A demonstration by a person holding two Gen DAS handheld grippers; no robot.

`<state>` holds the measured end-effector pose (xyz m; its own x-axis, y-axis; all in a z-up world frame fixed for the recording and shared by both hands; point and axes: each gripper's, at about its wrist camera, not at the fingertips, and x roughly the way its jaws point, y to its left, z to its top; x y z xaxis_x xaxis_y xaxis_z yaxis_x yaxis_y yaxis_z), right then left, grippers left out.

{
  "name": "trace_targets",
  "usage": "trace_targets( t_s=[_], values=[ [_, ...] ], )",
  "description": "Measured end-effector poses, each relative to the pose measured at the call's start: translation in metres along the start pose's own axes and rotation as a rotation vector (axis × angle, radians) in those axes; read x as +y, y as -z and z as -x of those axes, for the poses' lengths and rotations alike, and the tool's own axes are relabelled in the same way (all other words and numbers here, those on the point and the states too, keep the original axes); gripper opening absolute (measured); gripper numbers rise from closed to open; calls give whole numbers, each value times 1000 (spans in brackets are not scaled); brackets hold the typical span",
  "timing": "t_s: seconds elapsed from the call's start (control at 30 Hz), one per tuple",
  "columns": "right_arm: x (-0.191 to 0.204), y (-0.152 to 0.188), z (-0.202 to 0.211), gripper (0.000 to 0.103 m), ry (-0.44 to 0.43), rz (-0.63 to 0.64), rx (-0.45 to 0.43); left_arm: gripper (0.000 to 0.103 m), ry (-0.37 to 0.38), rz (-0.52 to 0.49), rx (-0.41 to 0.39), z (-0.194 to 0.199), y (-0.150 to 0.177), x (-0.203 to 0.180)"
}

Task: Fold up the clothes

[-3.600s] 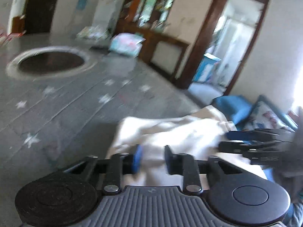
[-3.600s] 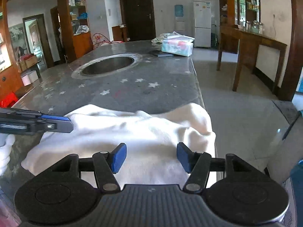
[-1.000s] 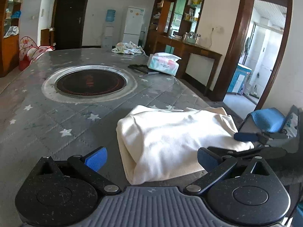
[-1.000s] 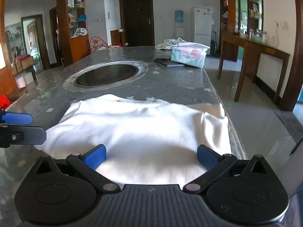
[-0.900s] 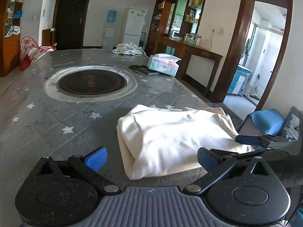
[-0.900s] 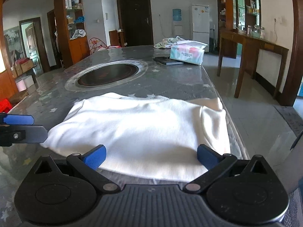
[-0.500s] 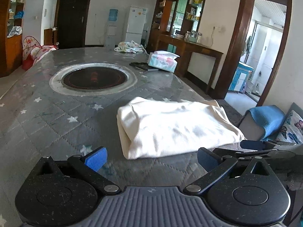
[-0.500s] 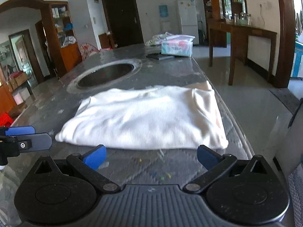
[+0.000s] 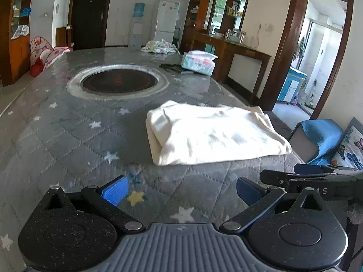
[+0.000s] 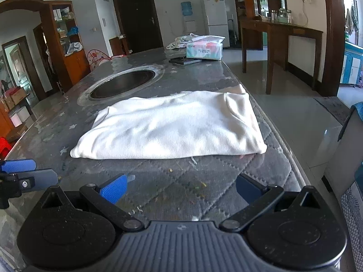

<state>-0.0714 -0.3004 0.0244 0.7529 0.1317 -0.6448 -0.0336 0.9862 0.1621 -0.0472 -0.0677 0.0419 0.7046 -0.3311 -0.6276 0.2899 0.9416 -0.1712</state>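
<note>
On the star-patterned table (image 9: 68, 136) a cream garment (image 10: 172, 124) lies folded into a flat rectangle near the edge, while left tongs (image 9: 180, 188) and right tongs (image 10: 180, 187) hover wide open, empty, short of it.

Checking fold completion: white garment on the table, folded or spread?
Folded. The white garment lies as a compact rectangle with doubled layers at its left edge; both grippers are open and clear of it.
</note>
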Motion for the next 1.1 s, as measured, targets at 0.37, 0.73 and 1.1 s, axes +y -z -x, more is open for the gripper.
trace_targets(
  t_s=[0.37, 0.73, 1.1],
  values=[
    [9, 3, 5, 103, 17, 22, 0, 103, -12, 2, 14, 6, 7, -6],
    [12, 4, 7, 103, 33, 35, -3, 103, -11, 17, 39, 3, 12, -10],
    [11, 5, 8, 103, 34, 34, -6, 103, -9, 18, 66, -1, 16, -15]
  ],
)
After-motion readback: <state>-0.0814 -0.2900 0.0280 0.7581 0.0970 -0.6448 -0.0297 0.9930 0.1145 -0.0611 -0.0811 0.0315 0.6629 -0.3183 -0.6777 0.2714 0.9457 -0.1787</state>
